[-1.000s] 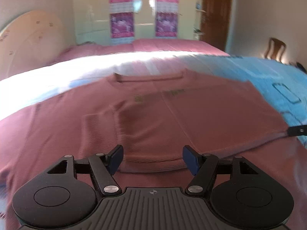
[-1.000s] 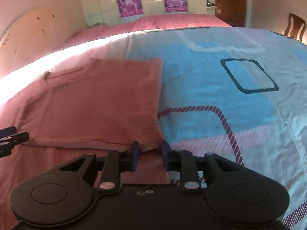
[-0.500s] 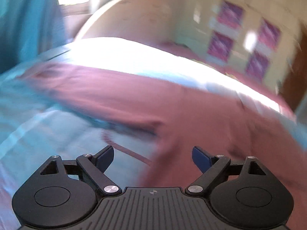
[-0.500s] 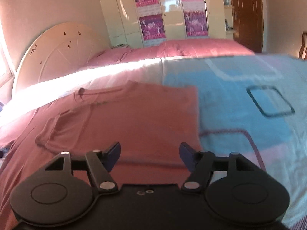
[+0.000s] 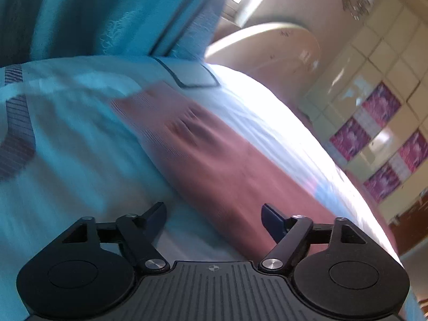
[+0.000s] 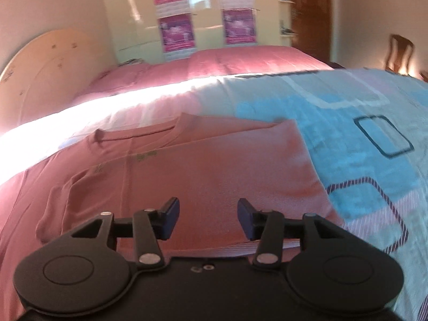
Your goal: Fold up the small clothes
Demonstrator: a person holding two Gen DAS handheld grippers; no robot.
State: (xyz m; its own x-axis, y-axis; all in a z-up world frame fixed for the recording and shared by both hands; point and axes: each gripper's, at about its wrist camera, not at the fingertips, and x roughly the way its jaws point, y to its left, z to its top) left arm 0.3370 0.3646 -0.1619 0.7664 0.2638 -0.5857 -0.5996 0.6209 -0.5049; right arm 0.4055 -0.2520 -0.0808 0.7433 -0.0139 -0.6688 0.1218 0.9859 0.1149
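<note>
Both tongs stand spread wide with nothing between their fingers. Left tongs (image 5: 214,214) hang tilted over the bed, and their view is smeared with blur; from them the dusty-pink knitted cotton T-shirt (image 5: 214,157) runs as a band from about 10 o'clock down to 4 o'clock, passing just ahead of the right-hand finger pad (image 5: 272,220). That pad appears over the pink cloth, while the other pad lies over the pale blue patterned bedspread (image 5: 67,160); whether either touches the fabric cannot be told. A teal curtain (image 5: 107,13) fills the 11 o'clock corner, and a rounded cream headboard (image 5: 270,45) sits at 1 o'clock.

Right tongs (image 6: 207,218) are released too, the gap between their dark blue pads open on the shirt (image 6: 214,165), which lies flat on the bed straight ahead at 12 o'clock. Its collar points away toward 11 o'clock, a sleeve is folded in across the body at 9 o'clock, and its straight side edge runs at 2 o'clock beside the blue part of the bedspread (image 6: 361,139). Its bottom hem lies just under the pads. Purple posters (image 6: 176,30) hang on the far cupboard at 12 o'clock, a wooden chair (image 6: 400,53) at 2 o'clock.
</note>
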